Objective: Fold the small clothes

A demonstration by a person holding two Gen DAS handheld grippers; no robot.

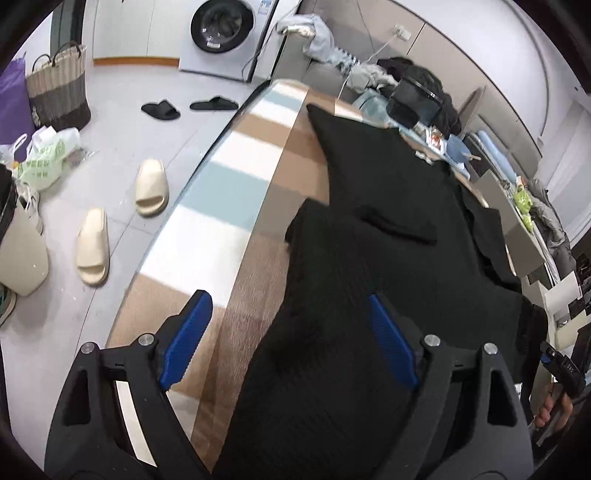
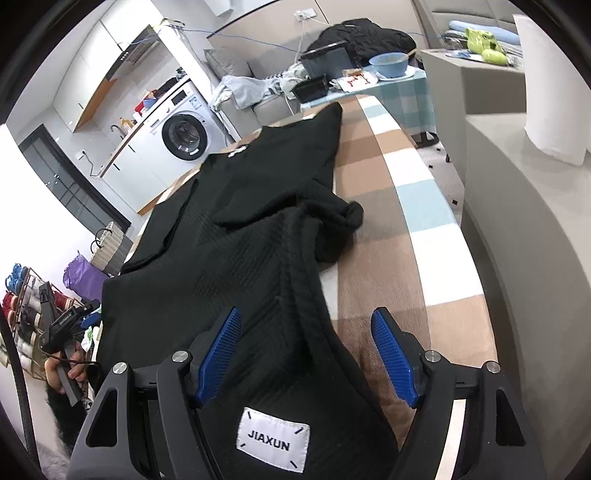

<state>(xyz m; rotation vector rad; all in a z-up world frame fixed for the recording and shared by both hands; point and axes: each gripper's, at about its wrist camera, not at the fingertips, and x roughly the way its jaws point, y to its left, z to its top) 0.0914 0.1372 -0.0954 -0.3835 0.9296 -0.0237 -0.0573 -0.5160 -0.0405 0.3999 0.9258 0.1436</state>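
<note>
1. A black ribbed knit garment (image 2: 236, 236) lies spread on a checked brown, white and blue blanket (image 2: 399, 229).
2. The left hand-held gripper (image 1: 291, 332), jaws spread, hovers over its edge.
3. The right hand-held gripper (image 2: 306, 350), jaws apart, straddles the hem near a white woven label (image 2: 273, 439).

A pale tiled floor (image 1: 122, 110) runs to a white front-loading washing machine (image 1: 221, 33) under white wall cabinets (image 2: 96, 62). A grey sofa (image 2: 236, 70) stands against the wall. Cream slippers (image 1: 122, 218), black slippers (image 1: 184, 107) and a woven basket (image 1: 59, 88) sit on the floor.
</note>
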